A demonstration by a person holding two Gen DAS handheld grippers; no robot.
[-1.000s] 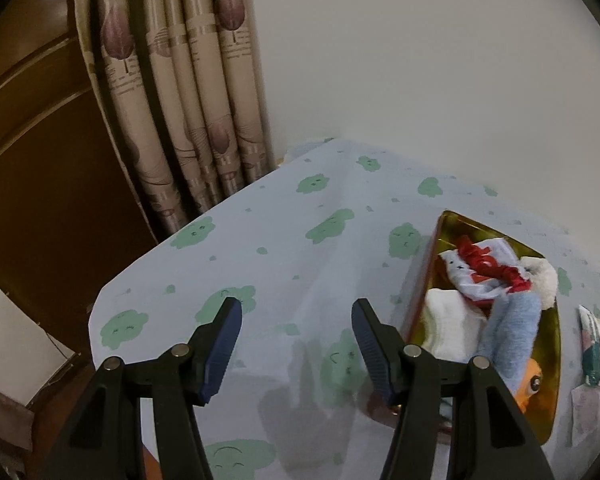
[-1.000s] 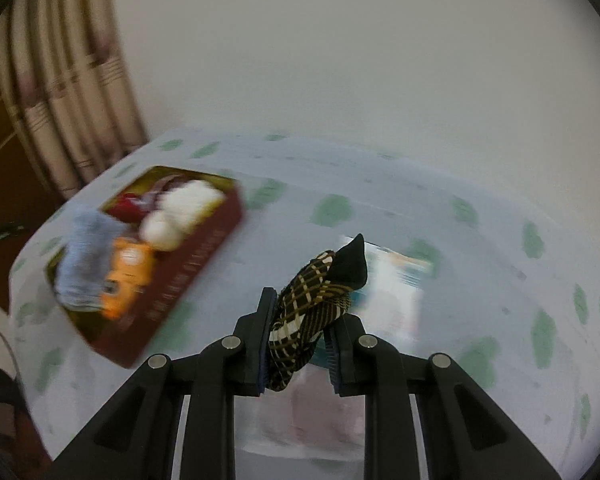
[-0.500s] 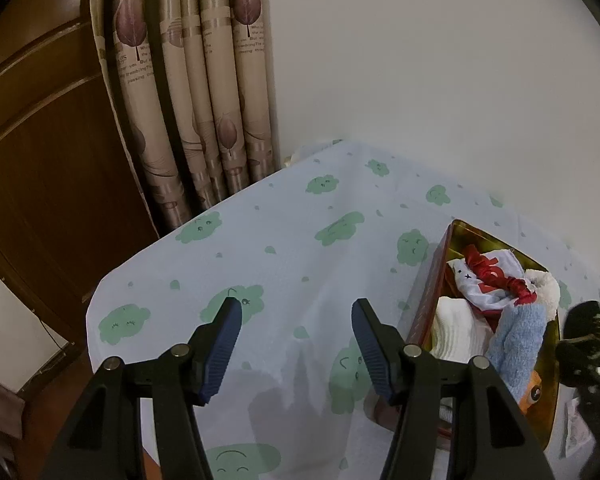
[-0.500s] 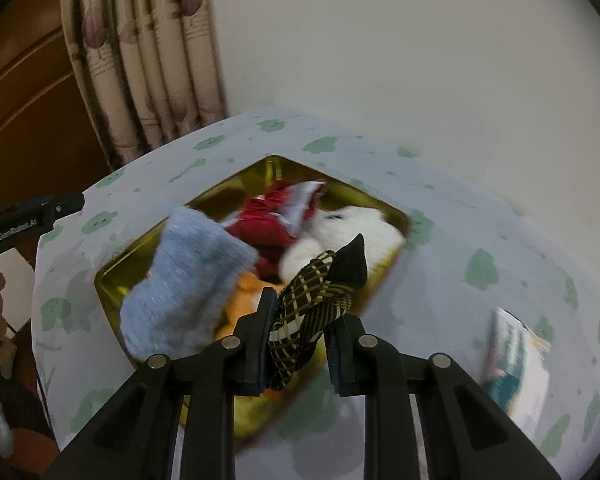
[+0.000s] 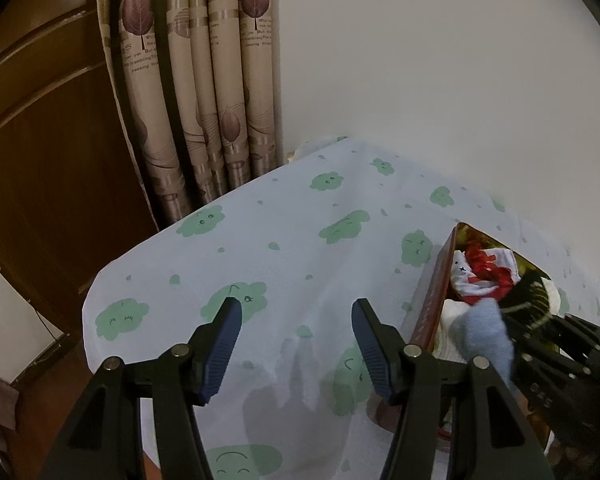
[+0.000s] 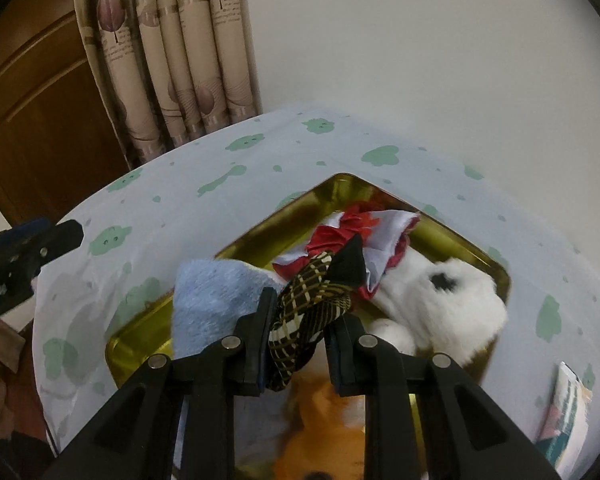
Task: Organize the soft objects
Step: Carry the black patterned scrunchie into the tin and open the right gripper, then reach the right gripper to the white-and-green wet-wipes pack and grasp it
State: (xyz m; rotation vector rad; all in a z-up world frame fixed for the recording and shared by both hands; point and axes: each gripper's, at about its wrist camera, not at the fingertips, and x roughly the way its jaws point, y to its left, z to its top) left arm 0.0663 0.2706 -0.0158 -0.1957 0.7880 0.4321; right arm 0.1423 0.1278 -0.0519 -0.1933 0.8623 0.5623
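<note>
right tongs [image 6: 298,326] clenched on plaid cloth [image 6: 312,312], above gold tin [image 6: 476,248] | left tongs [image 5: 296,344] released, empty, beside tin

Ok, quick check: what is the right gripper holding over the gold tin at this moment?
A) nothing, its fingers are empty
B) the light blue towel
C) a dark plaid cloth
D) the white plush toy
C: in the right wrist view the right gripper is shut on the dark plaid cloth, above the gold tin, where the light blue towel and white plush toy already lie.

Towel [image 6: 216,300] and plush [image 6: 440,304] lie in tin [image 6: 476,248].
</note>
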